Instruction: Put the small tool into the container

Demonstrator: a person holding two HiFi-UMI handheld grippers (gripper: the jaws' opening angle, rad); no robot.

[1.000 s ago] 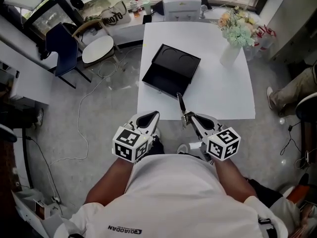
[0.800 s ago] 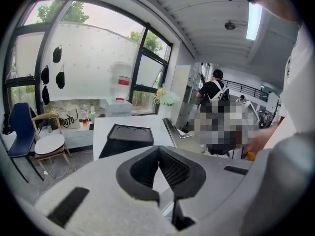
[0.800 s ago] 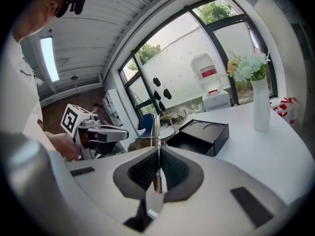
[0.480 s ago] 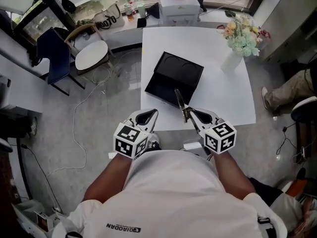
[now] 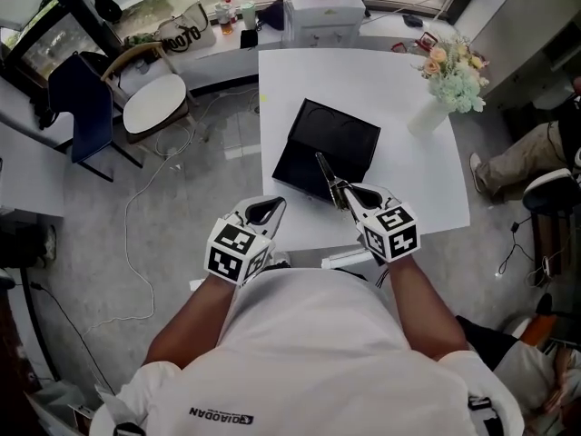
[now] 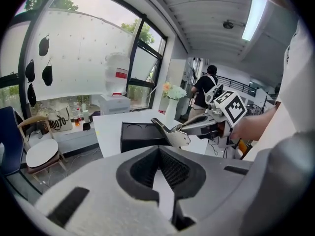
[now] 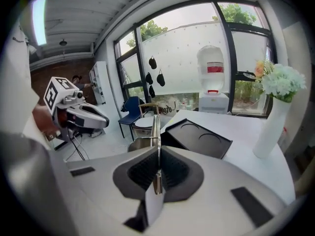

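Note:
A black shallow container (image 5: 343, 133) lies open on the white table (image 5: 408, 180); it also shows in the left gripper view (image 6: 138, 134) and the right gripper view (image 7: 202, 139). My right gripper (image 5: 346, 195) is shut on a small flat metal tool (image 5: 325, 173), whose tip reaches over the container's near part. The tool stands edge-on between the pads (image 7: 155, 127) and shows side-on from the left (image 6: 172, 132). My left gripper (image 5: 266, 209) hangs off the table's near edge, left of the right one, shut with nothing in it (image 6: 158, 151).
A white vase of flowers (image 5: 428, 114) stands at the table's right edge. A white box (image 5: 322, 7) sits past the far edge. Chairs (image 5: 150, 103) and a floor cable are at the left. A seated person's leg (image 5: 517, 157) is at the right.
My right gripper has carried the tool forward, from the table's near edge to over the container's near part. The left gripper has stayed beside it.

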